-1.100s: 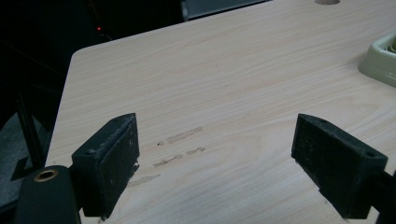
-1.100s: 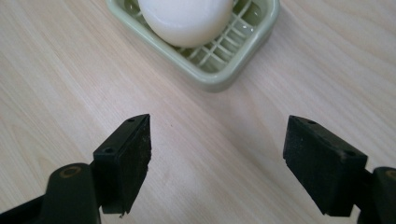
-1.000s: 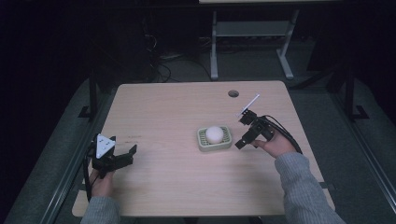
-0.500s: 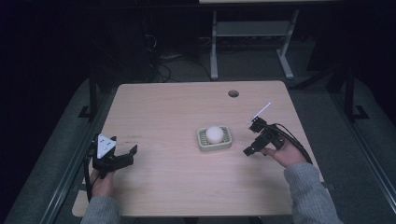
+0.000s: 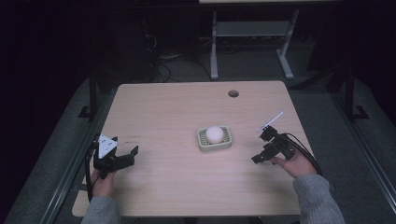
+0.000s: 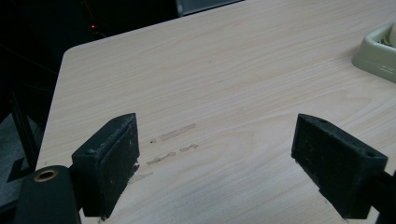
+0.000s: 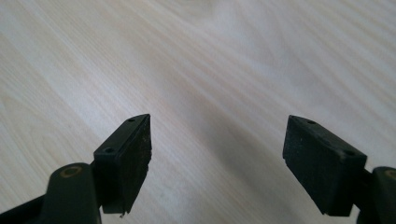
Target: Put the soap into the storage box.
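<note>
A pale green ribbed dish (image 5: 225, 141) sits right of the table's middle with a white round object (image 5: 214, 134) resting in it. My left gripper (image 5: 132, 156) is low over the table's near left corner, jaws wide apart with nothing between them (image 6: 215, 154); a corner of the dish (image 6: 376, 53) shows at the far right of the left gripper view. My right gripper (image 5: 260, 147) is to the right of the dish, apart from it, also open and empty over bare wood (image 7: 217, 149). A thin white rod (image 5: 273, 119) sticks up from it.
The light wooden table (image 5: 177, 107) has a round cable hole (image 5: 233, 93) near its far edge. Faint scuff marks (image 6: 173, 147) lie on the wood ahead of the left jaws. Dark floor, cables and a metal table frame (image 5: 214, 46) lie beyond.
My right gripper has drawn back from the dish, moving right and toward the person's side. The left gripper, the dish and the white object have not moved.
</note>
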Available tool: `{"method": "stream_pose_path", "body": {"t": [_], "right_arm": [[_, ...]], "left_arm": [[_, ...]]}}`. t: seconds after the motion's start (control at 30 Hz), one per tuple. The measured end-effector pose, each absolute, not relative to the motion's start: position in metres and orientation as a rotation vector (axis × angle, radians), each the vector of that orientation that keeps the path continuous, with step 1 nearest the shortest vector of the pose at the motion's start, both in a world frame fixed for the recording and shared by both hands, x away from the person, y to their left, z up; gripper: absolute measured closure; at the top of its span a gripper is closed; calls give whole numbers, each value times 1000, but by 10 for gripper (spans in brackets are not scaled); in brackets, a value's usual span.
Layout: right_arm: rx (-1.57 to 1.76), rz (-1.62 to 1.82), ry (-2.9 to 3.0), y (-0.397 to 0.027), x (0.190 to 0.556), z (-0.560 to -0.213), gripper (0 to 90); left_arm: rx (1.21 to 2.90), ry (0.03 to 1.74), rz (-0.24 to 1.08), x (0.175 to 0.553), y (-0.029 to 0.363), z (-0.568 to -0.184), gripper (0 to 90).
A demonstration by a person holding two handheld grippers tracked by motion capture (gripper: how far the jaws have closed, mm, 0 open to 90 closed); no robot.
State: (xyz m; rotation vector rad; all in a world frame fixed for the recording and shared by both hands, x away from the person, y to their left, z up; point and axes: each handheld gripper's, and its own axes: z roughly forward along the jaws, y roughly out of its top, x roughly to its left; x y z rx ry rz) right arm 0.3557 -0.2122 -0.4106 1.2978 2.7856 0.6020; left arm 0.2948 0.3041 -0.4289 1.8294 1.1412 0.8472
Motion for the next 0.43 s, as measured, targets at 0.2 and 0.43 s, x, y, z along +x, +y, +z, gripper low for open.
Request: {"method": "stream_pose_path", "body": {"t": [0.2,0.43], "right_arm": [[1308,621,2767,-222,342,-416,234],[1298,665,2743,-229,325,-422,233]], "left_arm": [[1834,1137,850,295,303,-428,148],[1836,1129,854,296,302,-429,148]]}}
